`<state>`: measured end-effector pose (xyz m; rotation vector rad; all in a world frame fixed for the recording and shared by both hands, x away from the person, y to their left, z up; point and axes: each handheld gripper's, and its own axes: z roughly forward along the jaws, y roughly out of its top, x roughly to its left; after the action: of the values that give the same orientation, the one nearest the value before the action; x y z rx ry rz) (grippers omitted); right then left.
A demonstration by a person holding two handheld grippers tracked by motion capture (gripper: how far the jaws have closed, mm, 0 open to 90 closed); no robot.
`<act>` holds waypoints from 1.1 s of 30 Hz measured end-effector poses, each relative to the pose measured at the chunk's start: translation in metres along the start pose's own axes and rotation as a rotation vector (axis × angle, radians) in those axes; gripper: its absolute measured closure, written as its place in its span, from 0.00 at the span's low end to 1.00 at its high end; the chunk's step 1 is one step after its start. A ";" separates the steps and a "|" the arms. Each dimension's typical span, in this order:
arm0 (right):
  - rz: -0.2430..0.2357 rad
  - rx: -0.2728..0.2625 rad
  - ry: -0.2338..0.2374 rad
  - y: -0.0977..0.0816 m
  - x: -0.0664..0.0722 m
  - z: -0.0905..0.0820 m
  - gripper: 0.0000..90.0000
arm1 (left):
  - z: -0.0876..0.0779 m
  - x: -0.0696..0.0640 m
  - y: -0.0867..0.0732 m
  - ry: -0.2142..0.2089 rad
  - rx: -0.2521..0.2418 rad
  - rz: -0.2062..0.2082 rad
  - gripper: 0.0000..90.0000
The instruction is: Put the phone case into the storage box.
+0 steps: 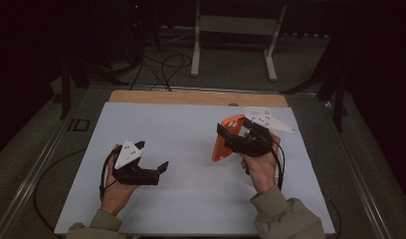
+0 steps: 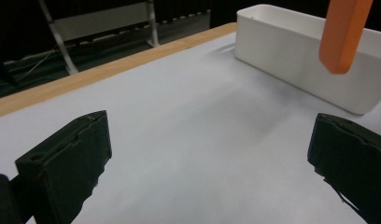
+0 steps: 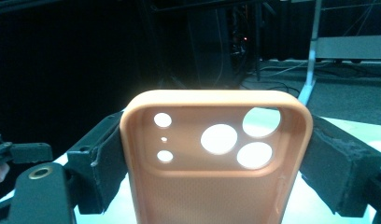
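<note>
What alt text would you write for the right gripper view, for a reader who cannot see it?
An orange soft plastic phone case with round camera holes stands upright, clamped at its two sides between the black jaws of the right claw. Behind it are a dark room and a pale table surface.

White bin [image 2: 314,56] on table [image 1: 191,144]

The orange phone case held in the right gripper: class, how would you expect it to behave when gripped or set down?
The orange phone case looks thin and hollow, so probably light and somewhat flexible. The right gripper clamps its side edges without visible bowing. Stood on edge, it would likely tip.
</note>
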<state>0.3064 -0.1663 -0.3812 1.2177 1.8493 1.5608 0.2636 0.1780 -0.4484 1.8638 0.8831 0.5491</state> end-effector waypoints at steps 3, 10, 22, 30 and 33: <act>-0.007 0.001 -0.009 0.000 -0.003 0.000 0.17 | -0.003 0.001 -0.004 -0.003 -0.001 -0.016 0.00; -0.011 -0.005 -0.029 0.002 -0.010 -0.003 0.17 | -0.007 0.005 -0.012 -0.010 0.005 -0.024 0.00; -0.031 -0.010 -0.064 0.004 -0.019 -0.005 0.17 | -0.014 0.013 -0.031 -0.008 0.002 -0.036 0.00; -0.033 -0.020 -0.086 0.008 -0.028 -0.007 0.17 | -0.024 0.017 -0.046 -0.005 -0.013 -0.057 0.00; -0.030 -0.025 -0.094 0.009 -0.031 -0.008 0.17 | -0.028 0.018 -0.053 -0.001 -0.028 -0.074 0.00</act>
<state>0.3195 -0.1962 -0.3768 1.2255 1.7752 1.4803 0.2376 0.2230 -0.4843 1.7989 0.9357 0.5122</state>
